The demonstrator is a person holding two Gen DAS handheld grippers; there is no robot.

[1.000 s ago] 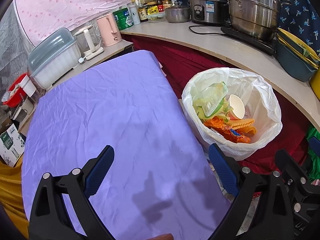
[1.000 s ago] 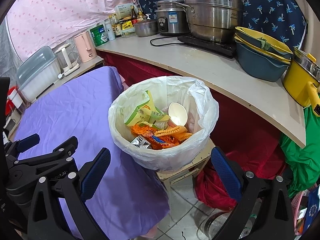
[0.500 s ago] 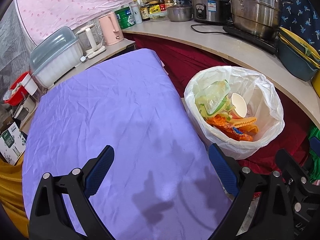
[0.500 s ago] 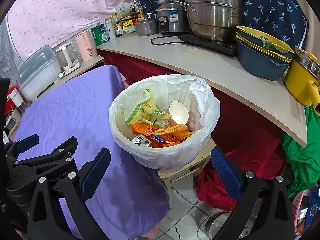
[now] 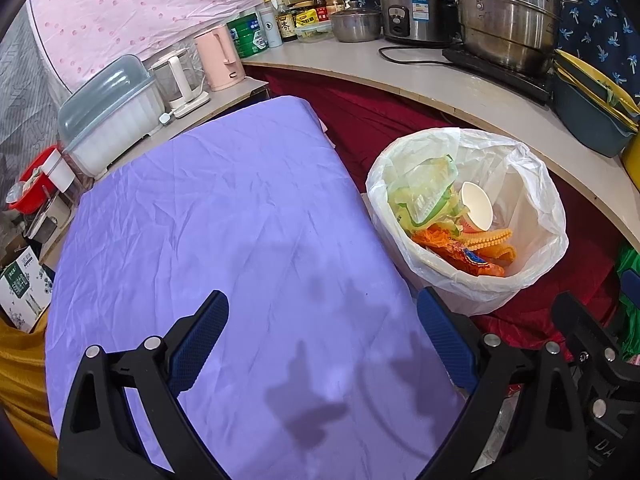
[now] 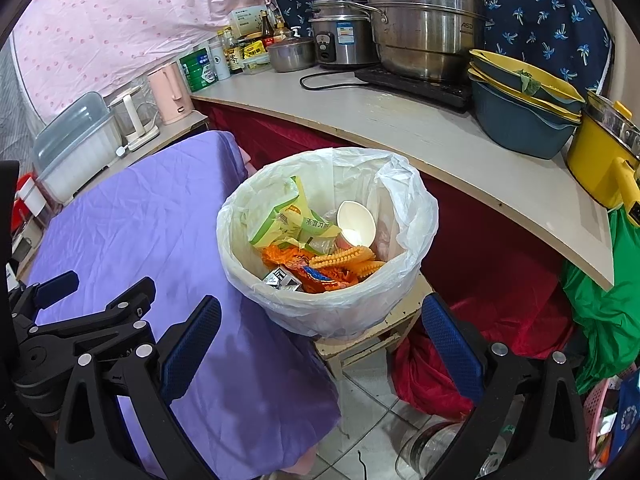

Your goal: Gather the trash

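Note:
A white-lined trash bin (image 5: 544, 216) (image 6: 404, 196) stands on a low stool beside the purple-covered table (image 5: 224, 216) (image 6: 120, 232). Inside it lie green and orange wrappers (image 6: 296, 224), a white paper cup (image 6: 356, 224) and a small carton. My left gripper (image 5: 322, 320) hovers open over the near end of the table, with nothing between its blue pads. My right gripper (image 6: 320, 328) is open and empty too, held just in front of the bin above the table's corner. The left gripper's black frame (image 6: 80, 320) shows at the lower left of the right wrist view.
A curved counter (image 6: 420, 132) behind the bin carries steel pots (image 6: 424, 20), a rice cooker, bottles, stacked bowls (image 6: 520, 112) and a yellow pot. A pink kettle (image 5: 220, 56) and a lidded plastic box (image 5: 108, 108) stand past the table's far end. Red cloth and a glass jar lie on the tiled floor.
Both views have shifted slightly, the bin sitting a little farther off in the left wrist view. Both grippers stay open and empty. Nothing on the table or in the bin has moved.

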